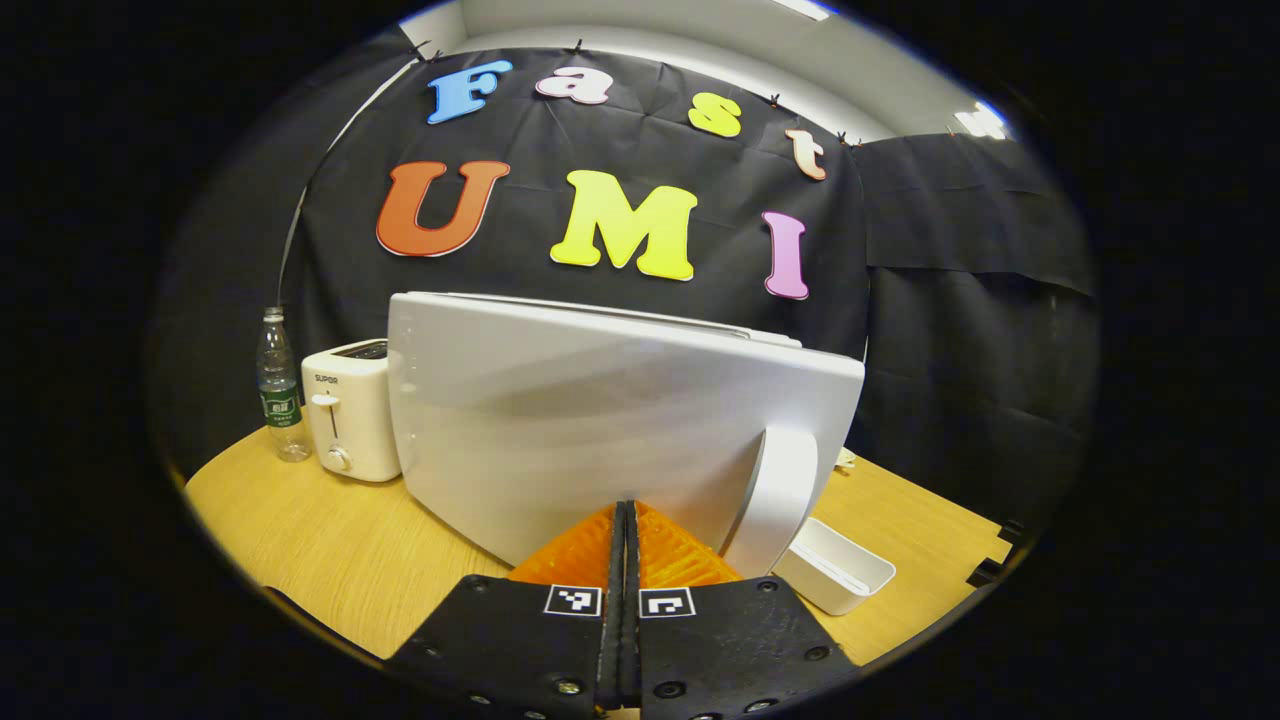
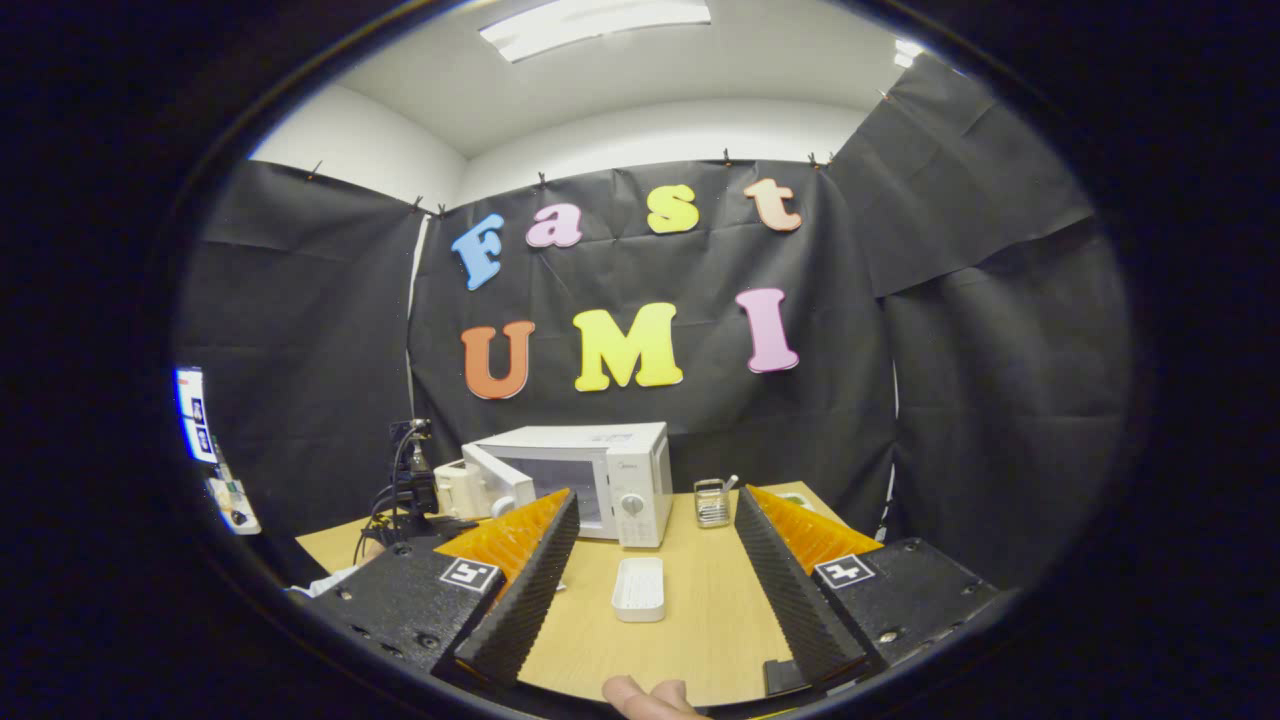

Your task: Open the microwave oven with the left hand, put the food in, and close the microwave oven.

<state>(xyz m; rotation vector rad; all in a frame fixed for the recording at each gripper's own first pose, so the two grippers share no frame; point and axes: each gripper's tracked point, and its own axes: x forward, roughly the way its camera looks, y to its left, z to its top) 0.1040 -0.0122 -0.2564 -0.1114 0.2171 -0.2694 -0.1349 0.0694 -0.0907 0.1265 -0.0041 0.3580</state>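
White door [image 1: 560,420] of the microwave [image 2: 590,480] fills the left gripper view, swung out from the cabinet so its outer face and handle [image 1: 785,495] stand just ahead of the left gripper [image 1: 625,545]. That gripper's fingers are pressed together with no gap and nothing between them; whether their tips touch the door's lower edge I cannot tell. In the right gripper view the door stands ajar at the microwave's left side, so the opening step looks under way or nearly done. A white tray [image 2: 639,588], probably the food container, lies flat on the wooden table [image 2: 700,640] in front of the microwave, well apart from it and between the spread fingers of the right gripper [image 2: 650,575], which is wide open, holds nothing and sits back from the tray. What the tray holds is too small to tell. The same tray [image 1: 835,565] shows just right of the door in the left gripper view. By my reading, loading the food and closing the door are both still to do. A toaster [image 1: 350,410] and a bottle [image 1: 280,385] stand to the side of the microwave, clear of the work.
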